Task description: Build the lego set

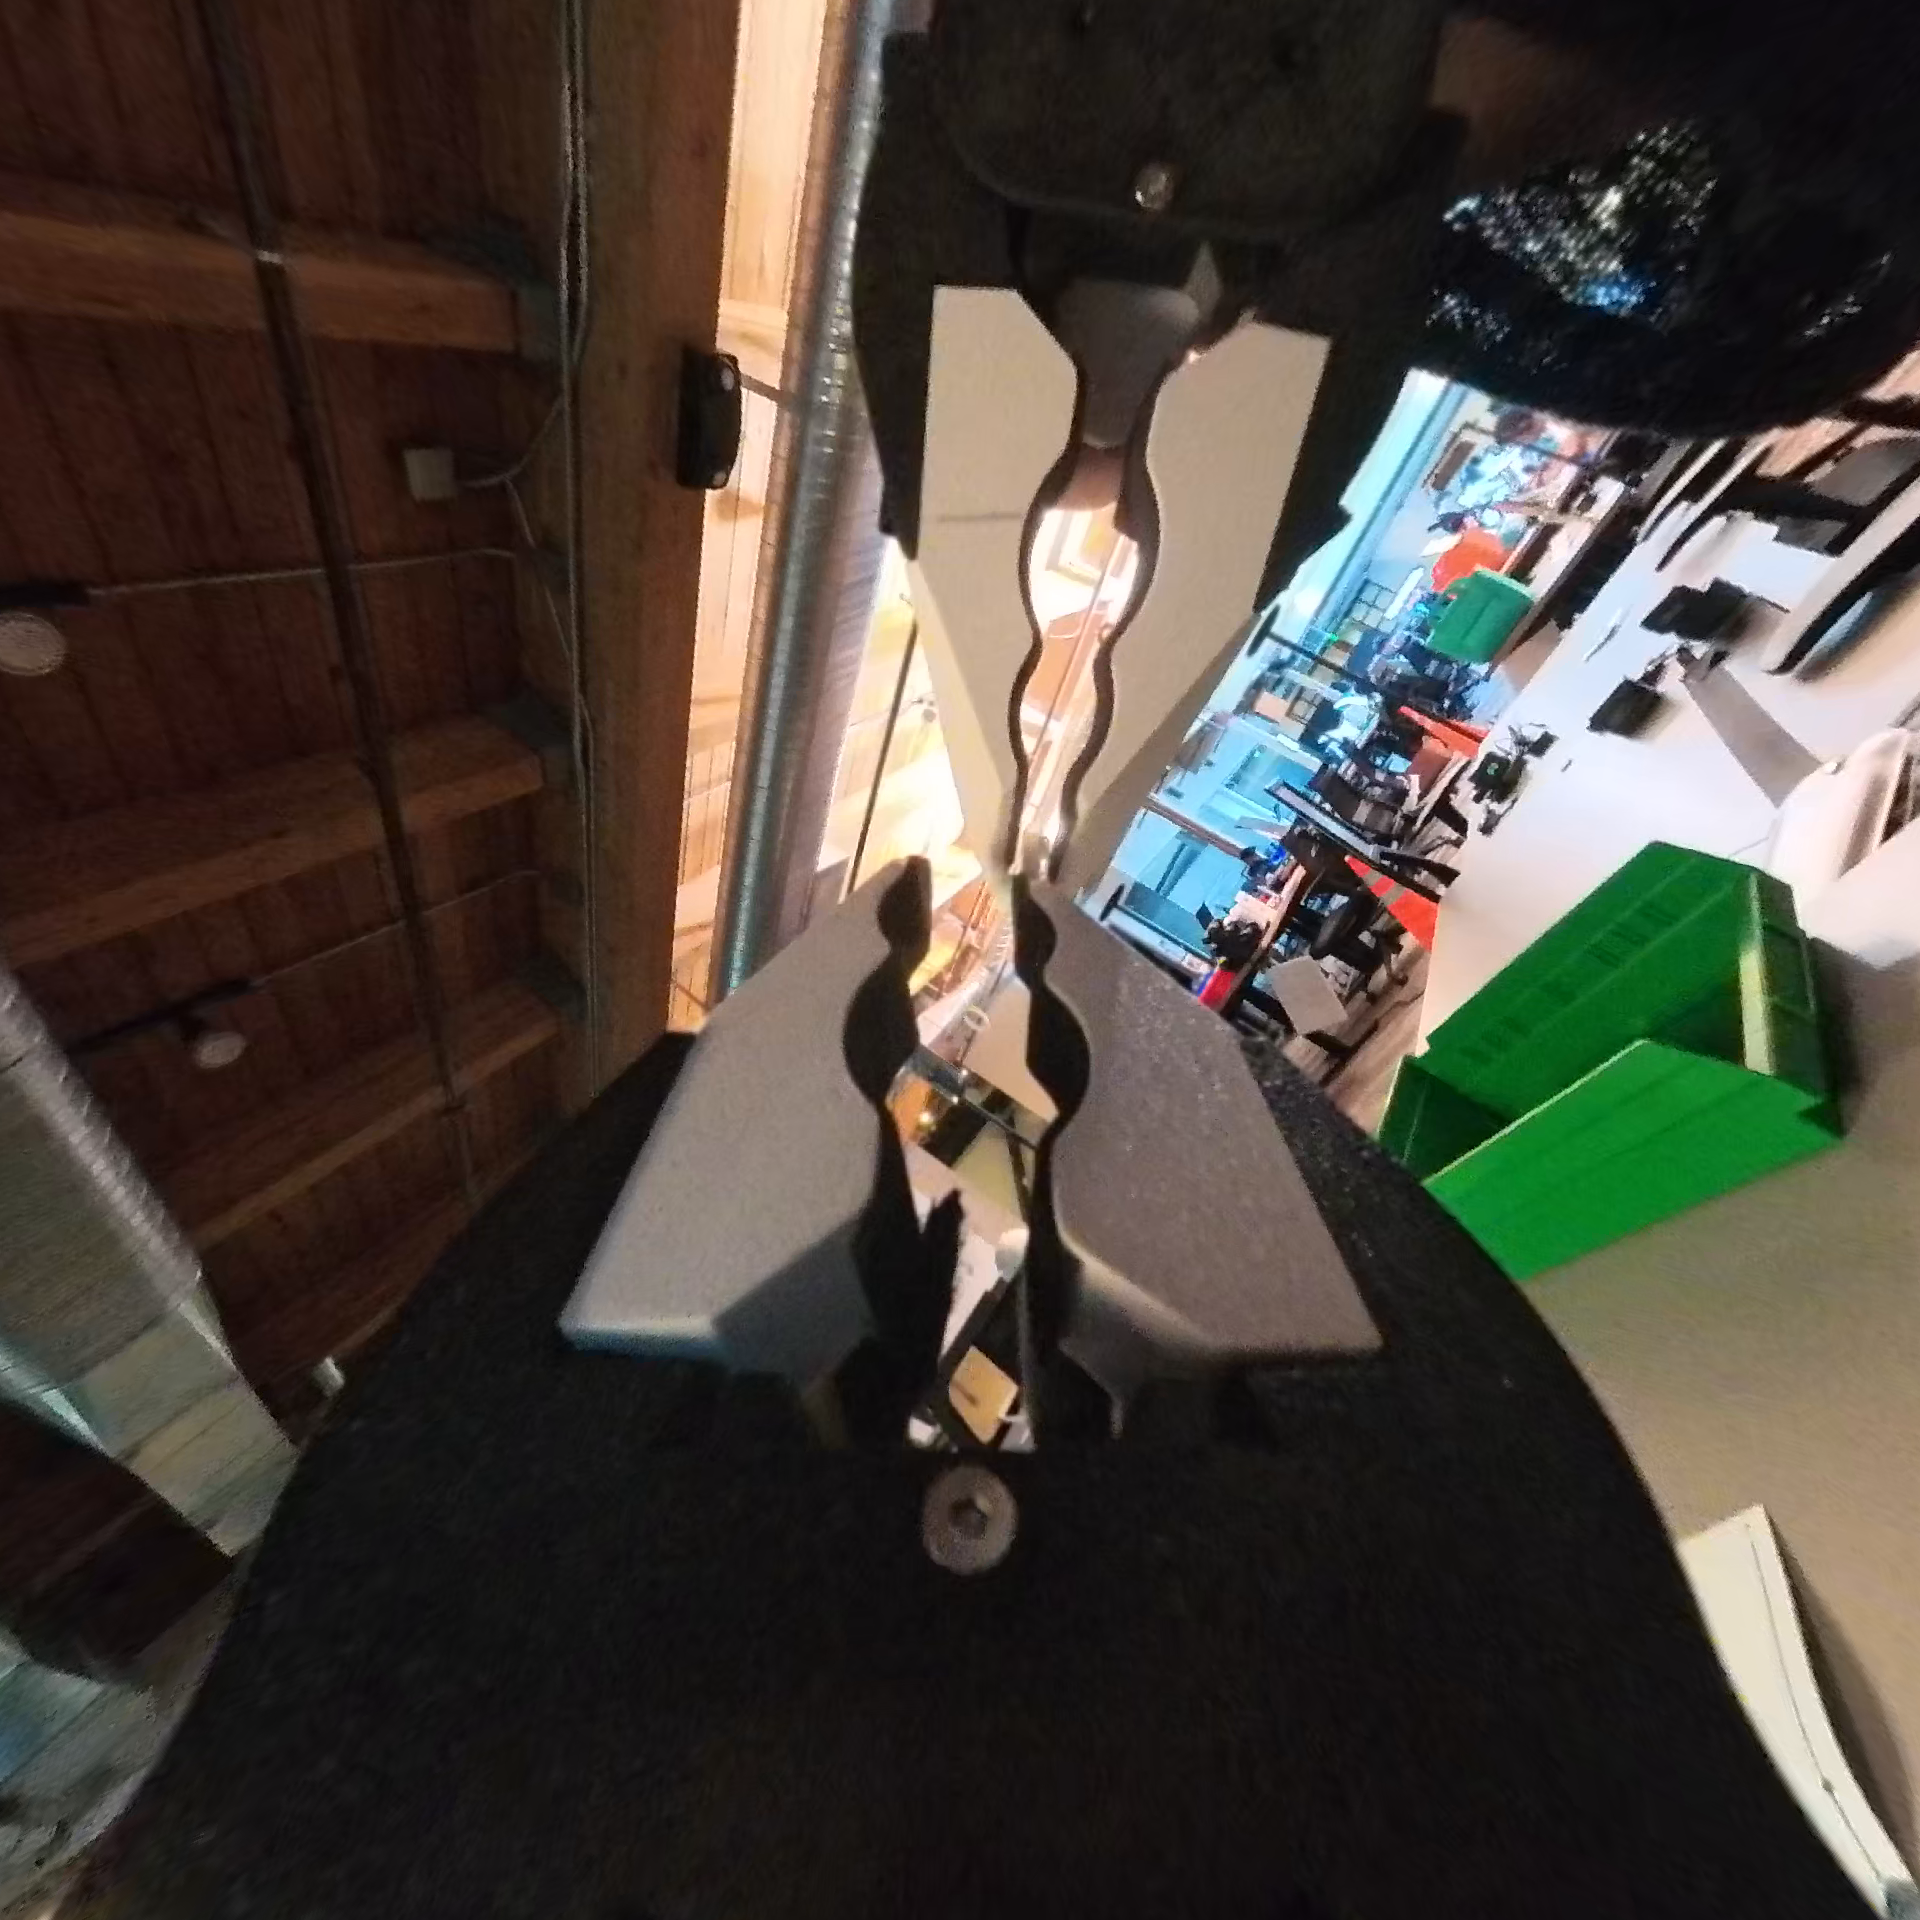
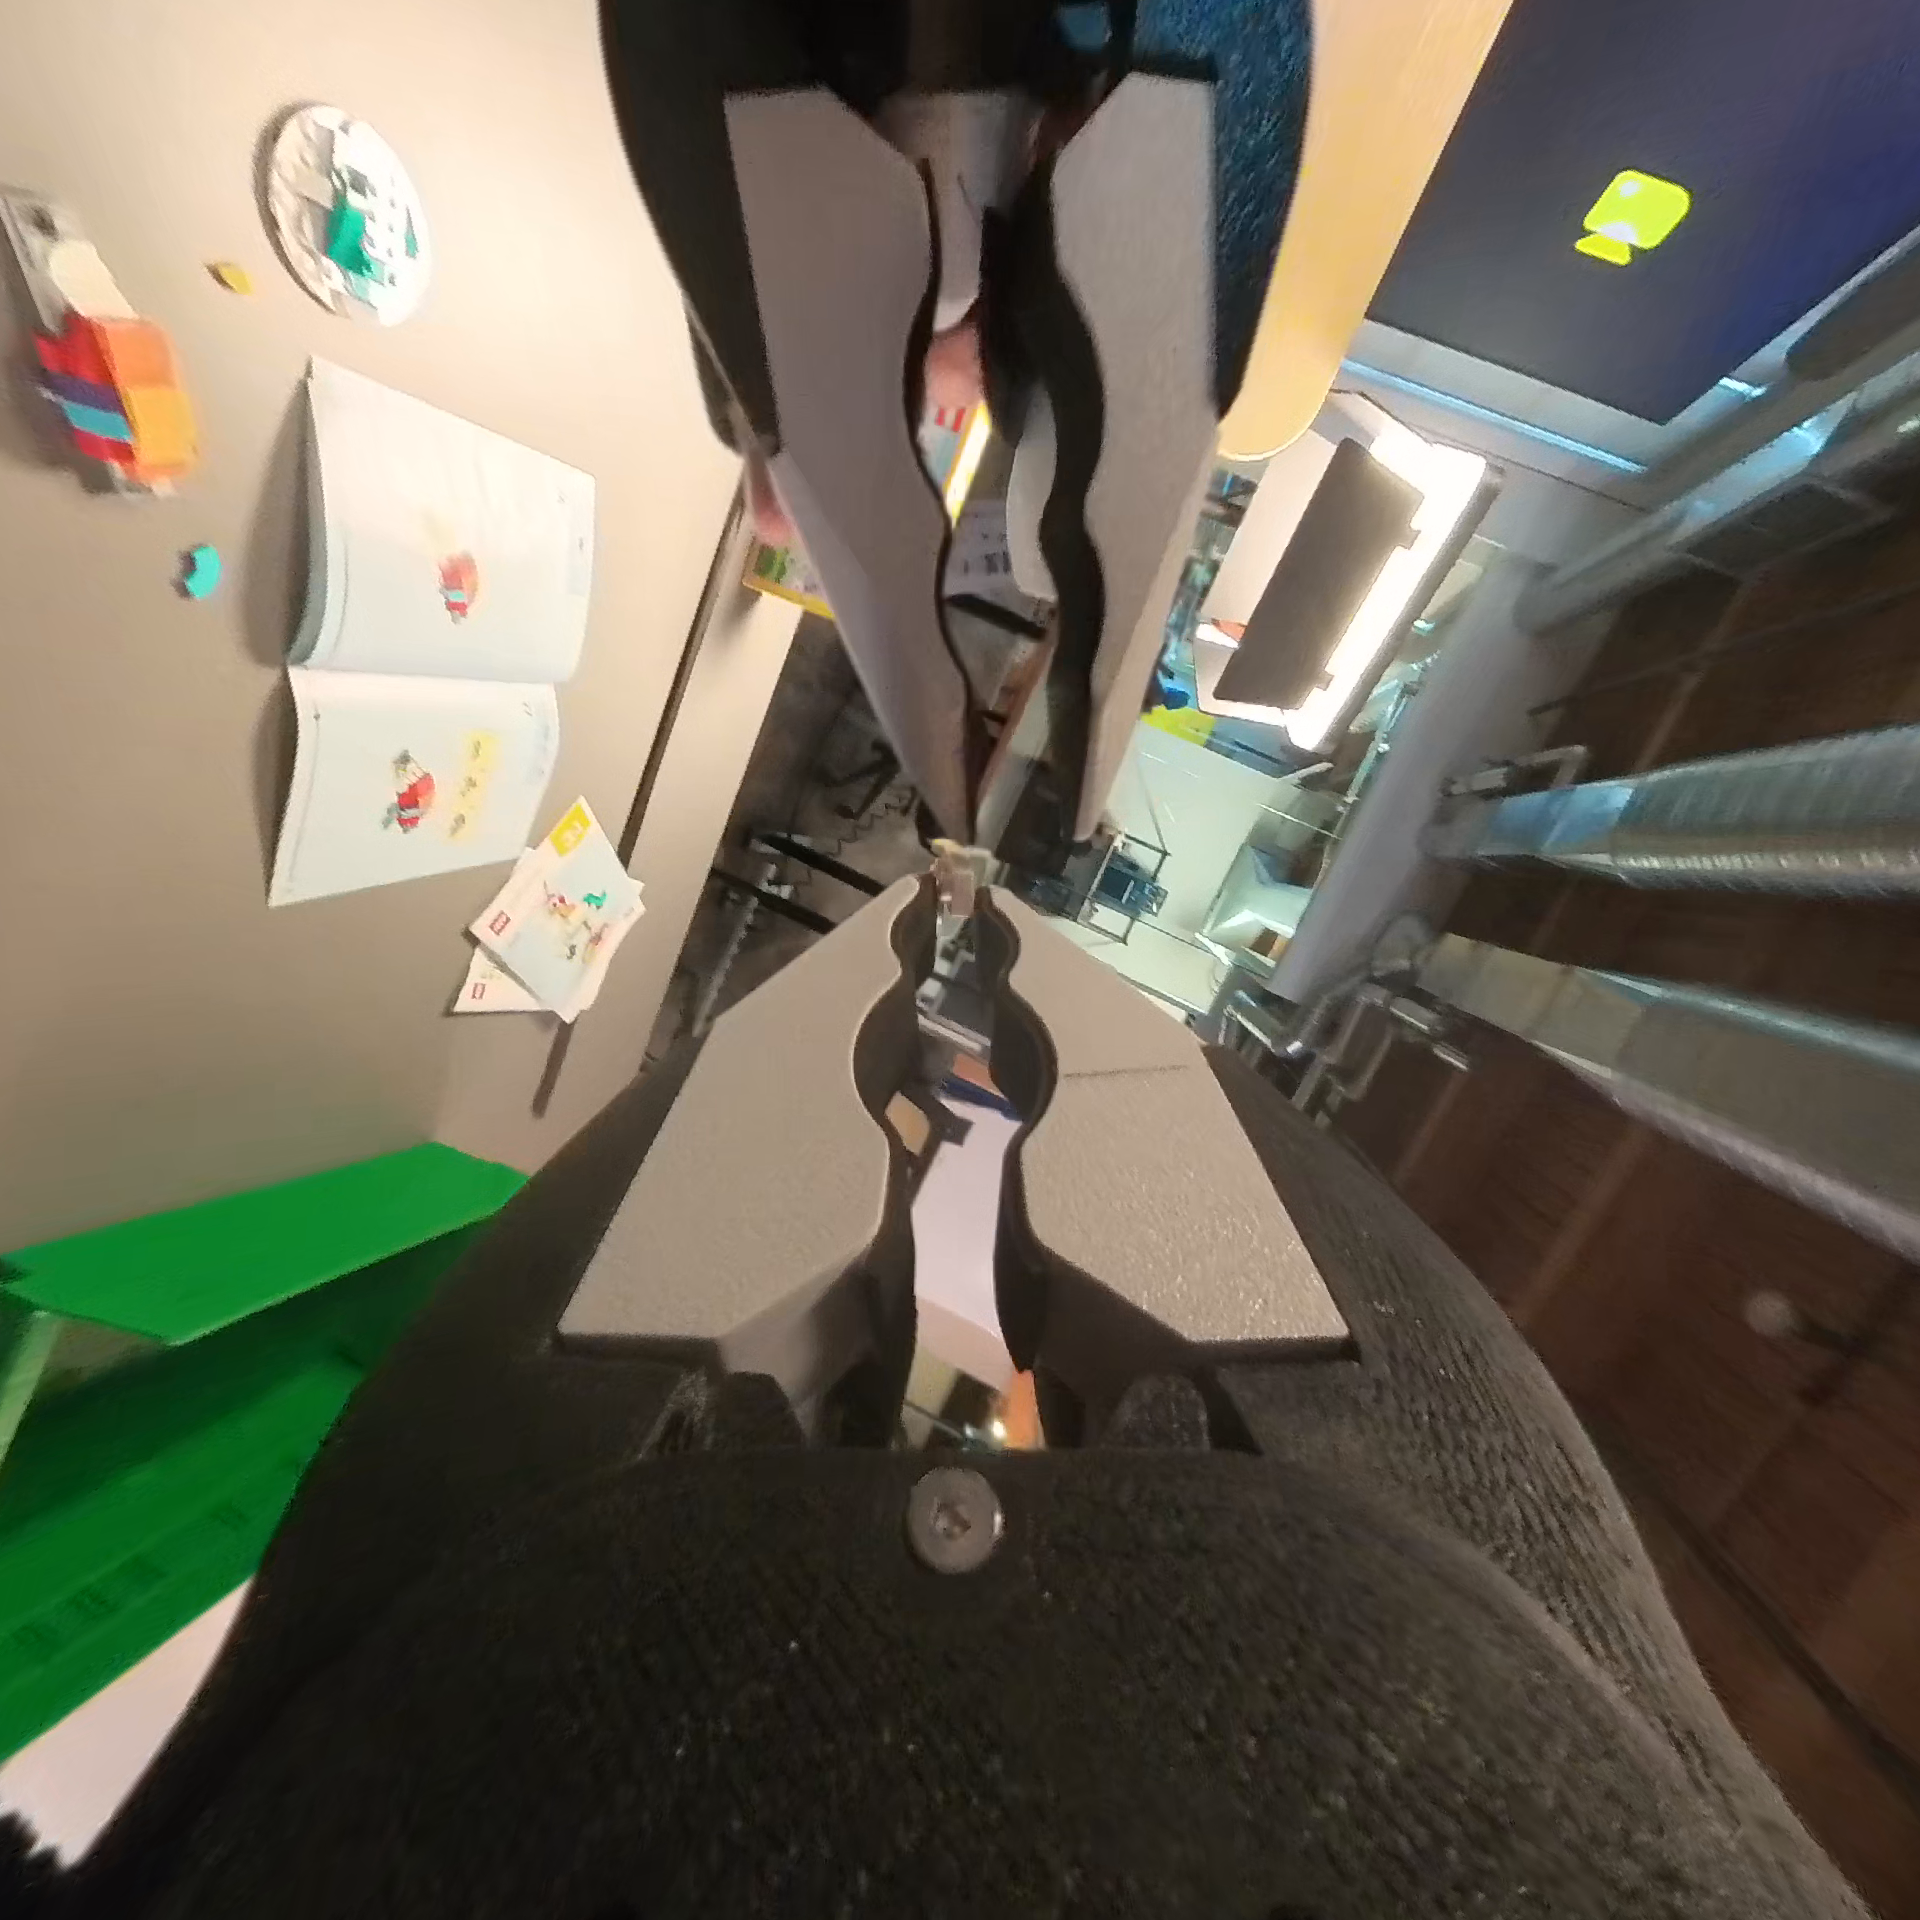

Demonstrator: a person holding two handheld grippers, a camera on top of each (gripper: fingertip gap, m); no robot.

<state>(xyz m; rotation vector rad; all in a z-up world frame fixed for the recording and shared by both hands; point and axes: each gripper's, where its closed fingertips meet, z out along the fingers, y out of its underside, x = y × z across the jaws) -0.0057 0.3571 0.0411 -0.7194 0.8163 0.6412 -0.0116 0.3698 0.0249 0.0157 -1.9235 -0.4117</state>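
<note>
Both grippers are held up in the air, tip to tip, with the views tilted sideways. A small pale lego piece sits between the tips of my right gripper, whose jaws are closed on it. My left gripper comes from above with its jaws almost together on the piece's other end. In the left wrist view, my left gripper meets the right gripper, and the piece shows only as a pale sliver.
On the beige table lie an open instruction booklet, a plate of pieces, a part-built colourful model, loose teal and yellow pieces, and leaflets. Green bins stand at the table's side. Left and right tips are no more than a few centimetres apart. The part-built colourful model is about 35 cm from both grippers' fingertips.
</note>
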